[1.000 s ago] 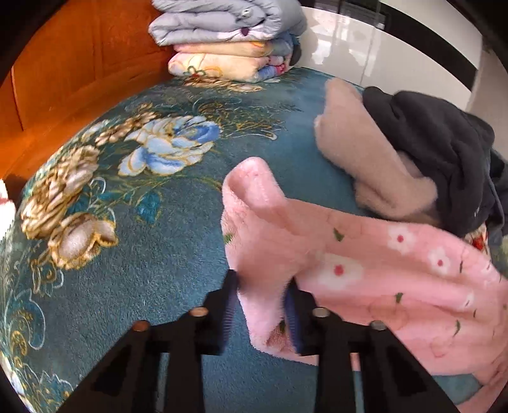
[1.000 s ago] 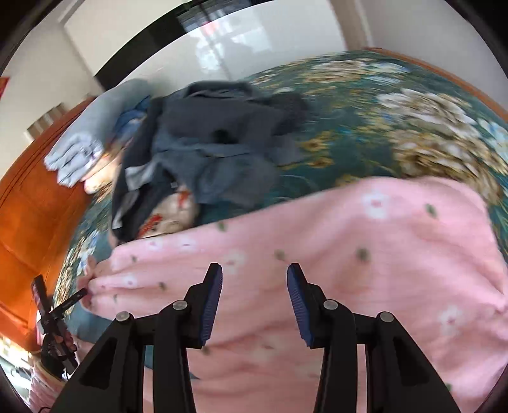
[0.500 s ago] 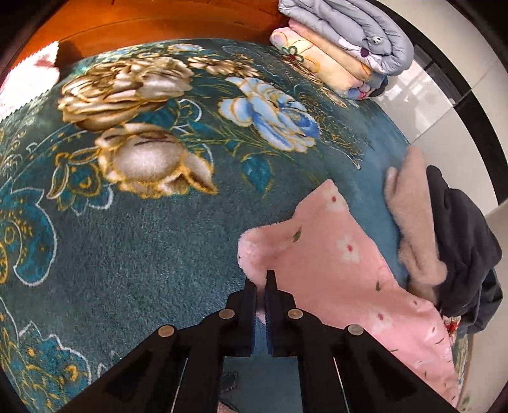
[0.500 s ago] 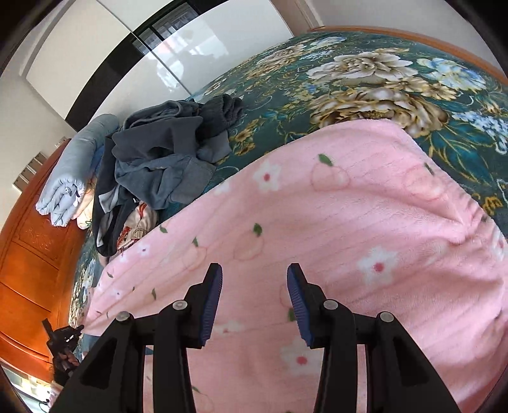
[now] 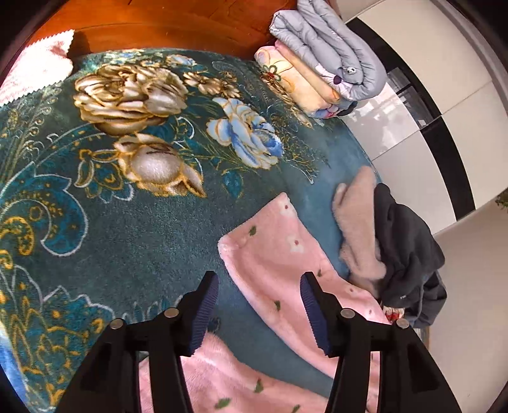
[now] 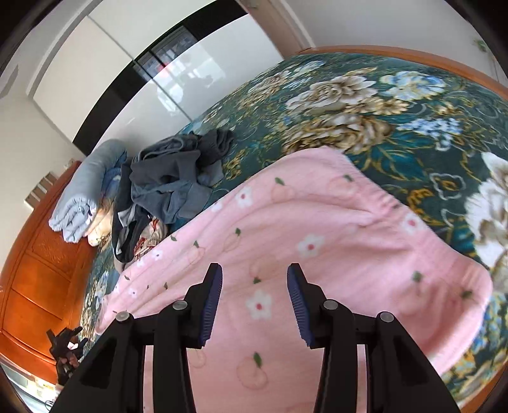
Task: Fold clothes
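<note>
On a big bed (image 5: 127, 222) with flowers. Pink pants (image 6: 317, 254) spread flat, long way running left to right. Left gripper (image 5: 258, 305) wide open, holding nothing, over the leg end. Right gripper (image 6: 254, 292) wide open, nothing held, above the middle.

Pink trousers (image 6: 317, 241): fluffy fleece cloth, matt, short nap; bed cover (image 5: 127, 203) under them is plush pile, matt, floral print. Headboard (image 5: 177, 22) is glossy varnished wood, wardrobe doors (image 6: 177, 82) glossy and mirror-like, grey quilt (image 5: 333, 54) smooth stitched fabric with a slight sheen, dark clothes pile (image 6: 171, 178) plain matt cloth, beige garment (image 5: 358, 228) fuzzy. Left gripper (image 5: 258, 305) and right gripper (image 6: 254, 300): matt black plastic with round metal fasteners, pads (image 5: 203, 314) ribbed blue, rubbery-looking.
</note>
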Demonstrator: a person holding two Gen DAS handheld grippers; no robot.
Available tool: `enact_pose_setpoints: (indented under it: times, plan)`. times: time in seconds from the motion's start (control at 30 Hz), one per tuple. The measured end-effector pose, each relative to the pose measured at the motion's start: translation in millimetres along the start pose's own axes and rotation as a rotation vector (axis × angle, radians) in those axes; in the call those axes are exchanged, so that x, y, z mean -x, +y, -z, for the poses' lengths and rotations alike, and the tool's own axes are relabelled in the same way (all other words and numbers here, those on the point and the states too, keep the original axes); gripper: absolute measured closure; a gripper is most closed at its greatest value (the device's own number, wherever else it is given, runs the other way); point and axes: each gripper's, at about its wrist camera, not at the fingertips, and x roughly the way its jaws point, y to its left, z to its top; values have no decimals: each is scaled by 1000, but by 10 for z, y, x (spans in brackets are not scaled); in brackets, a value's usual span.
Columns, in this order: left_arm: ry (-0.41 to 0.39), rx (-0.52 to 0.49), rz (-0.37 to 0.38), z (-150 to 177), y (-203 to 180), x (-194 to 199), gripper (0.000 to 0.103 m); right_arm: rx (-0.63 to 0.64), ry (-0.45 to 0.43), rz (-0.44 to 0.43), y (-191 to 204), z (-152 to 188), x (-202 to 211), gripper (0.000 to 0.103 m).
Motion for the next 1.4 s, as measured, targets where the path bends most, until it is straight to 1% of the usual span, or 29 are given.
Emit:
enact_pose_setpoints:
  times: [0.03,0.07,0.1,0.2,0.33,0.43,0.53,0.6,0.67,0.77,0.83,0.9,0.97,1.07,1.13,1.17,1.2,1.23,1.27,1.3,1.33,1.37,1.4]
  plan:
    - [-4,-26,-6,50,12,113,41,-5,0,2,-26,32,44,59]
    - [-14,-48,-13,122,39,219,40,-10,5,2,-48,69,70,56]
    - [-18,-62,-28,206,95,295,37,-15,11,0,-68,109,92,52]
    - [-16,-87,-88,479,313,467,37,-23,49,-16,-126,270,82,51]
    - [-13,-50,-159,889,693,607,37,-46,107,-1,-193,504,-22,51]
    - [-25,-1,-173,1114,925,699,37,-55,100,-2,-262,592,65,51]
    - [-29,33,-150,1246,1025,769,37,-71,61,27,-414,606,292,51]
    - [-17,41,-123,1301,1036,784,37,-109,30,58,-597,602,462,50]
    - [-7,62,-112,1341,1043,794,37,-161,11,93,-808,623,604,50]
    - [0,83,-101,1350,997,783,39,-222,5,126,-1077,699,718,50]
    - [20,86,-75,1358,948,726,39,-259,16,131,-1209,737,693,50]
    - [34,93,-52,1378,918,670,39,-293,40,106,-1273,779,585,50]
    - [29,99,-48,1398,910,652,39,-320,56,80,-1300,814,463,50]
    - [18,129,-20,1413,962,680,40,-353,42,89,-1313,833,358,50]
    - [17,151,-5,1414,1012,691,46,-365,31,94,-1322,832,327,50]
    - [15,165,-1,1413,1034,693,47,-368,24,96,-1322,829,321,53]
    - [12,180,3,1412,1053,695,50,-369,16,94,-1307,826,318,62]
    - [8,192,8,1413,1067,698,52,-371,11,90,-1297,821,312,69]
    - [5,203,12,1413,1074,696,53,-379,6,88,-1292,819,310,80]
    - [2,213,11,1413,1085,692,58,-388,-1,85,-1291,813,315,88]
    - [-2,223,9,1412,1099,689,68,-397,-8,82,-1291,808,320,92]
    - [-6,234,6,1412,1113,687,76,-406,-14,77,-1290,802,326,93]
    - [-8,248,8,1410,1134,678,94,-417,-20,63,-1291,790,337,94]
